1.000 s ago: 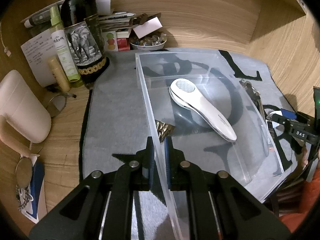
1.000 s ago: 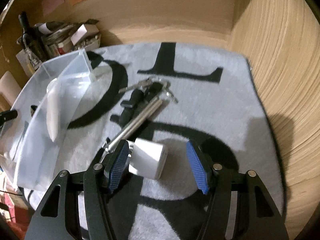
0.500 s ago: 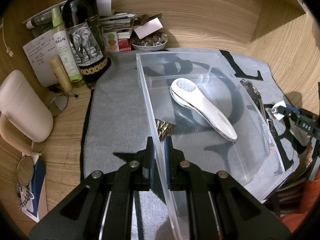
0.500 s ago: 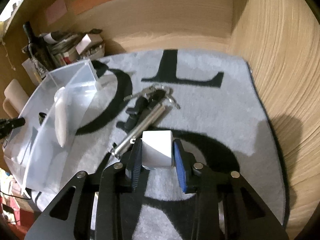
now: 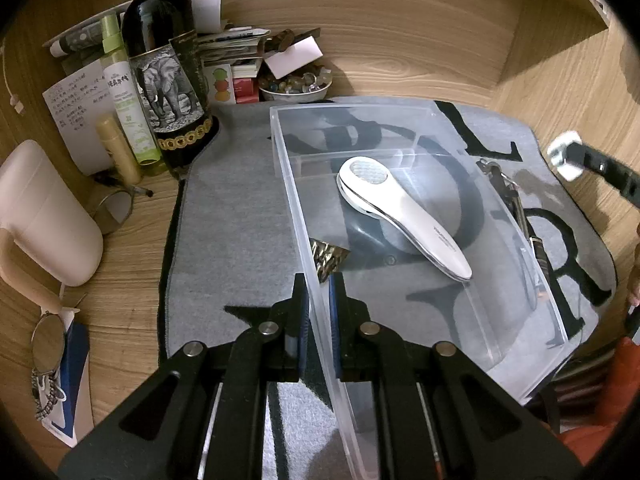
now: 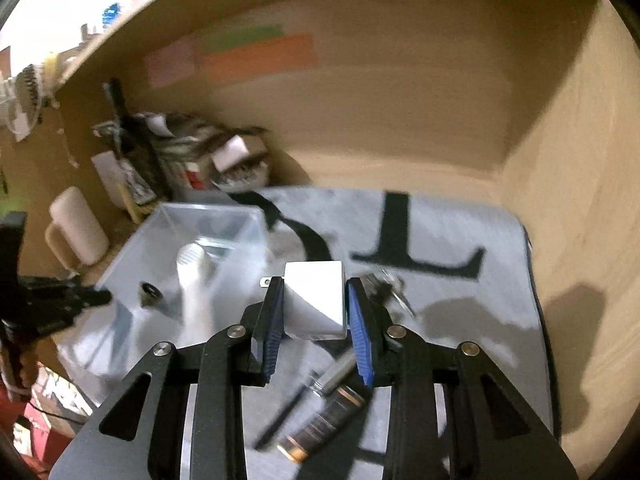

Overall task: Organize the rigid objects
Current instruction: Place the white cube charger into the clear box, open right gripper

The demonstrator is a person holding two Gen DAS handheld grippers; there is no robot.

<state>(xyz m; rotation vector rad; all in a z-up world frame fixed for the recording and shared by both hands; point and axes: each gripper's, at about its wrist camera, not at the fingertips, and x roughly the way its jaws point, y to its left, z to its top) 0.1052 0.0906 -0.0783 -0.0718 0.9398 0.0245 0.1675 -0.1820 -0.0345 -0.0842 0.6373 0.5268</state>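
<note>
Left wrist view: left gripper (image 5: 319, 300) fingers clamp the near wall of the clear plastic bin (image 5: 496, 196); white handheld device (image 5: 400, 216) lies inside.
Right wrist view: right gripper (image 6: 316, 320) fingers grip the white cube charger (image 6: 316, 300), lifted above the grey mat (image 6: 460, 300); step: carrying; next: probably release over the bin.

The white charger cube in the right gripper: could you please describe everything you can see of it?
The white charger cube is a small, smooth, plastic-looking block with metal prongs poking out at its upper left. It is tilted, clamped between the right gripper's blue-padded fingers, lifted above the grey mat, just right of the clear bin. Motion blur hides any markings.
</note>
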